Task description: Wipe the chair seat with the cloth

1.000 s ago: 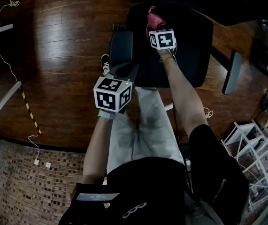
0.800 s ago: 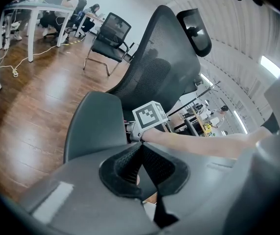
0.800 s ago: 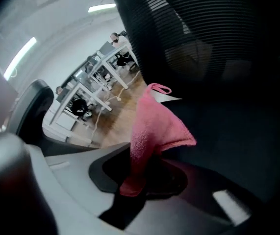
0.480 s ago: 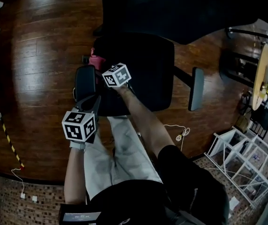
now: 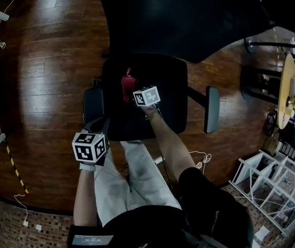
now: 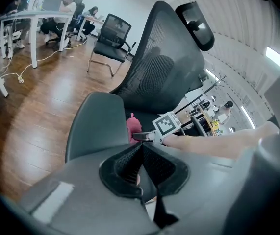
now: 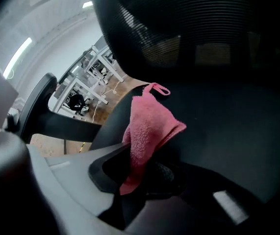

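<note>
since half a second ago the right tool [image 5: 137, 92] has carried the pink cloth [image 5: 128, 84] away from the seat's left edge, by the armrest, toward the middle of the seat. the left tool [image 5: 101, 125] has kept its place off the seat's front left corner.

the black office chair's mesh backrest [image 5: 188, 19] rises beyond the right tool. the dark chair seat [image 5: 170, 105] spreads under that tool and out to its right. the left armrest [image 5: 93, 105] lies just ahead of the left tool, and the right armrest [image 5: 211, 109] stands well off to the right tool's right.

in the right gripper view the right tool [image 7: 140, 165] has its jaws pinching the cloth [image 7: 147, 131]. the cloth's free end bunches out ahead of the jaws against the seat [image 7: 238, 116].

in the left gripper view the left tool [image 6: 140, 148] has its jaws pressed together on nothing. the armrest pad [image 6: 98, 126] sits just beyond them, and the cloth [image 6: 132, 129] shows farther ahead, slightly to the right.
</note>
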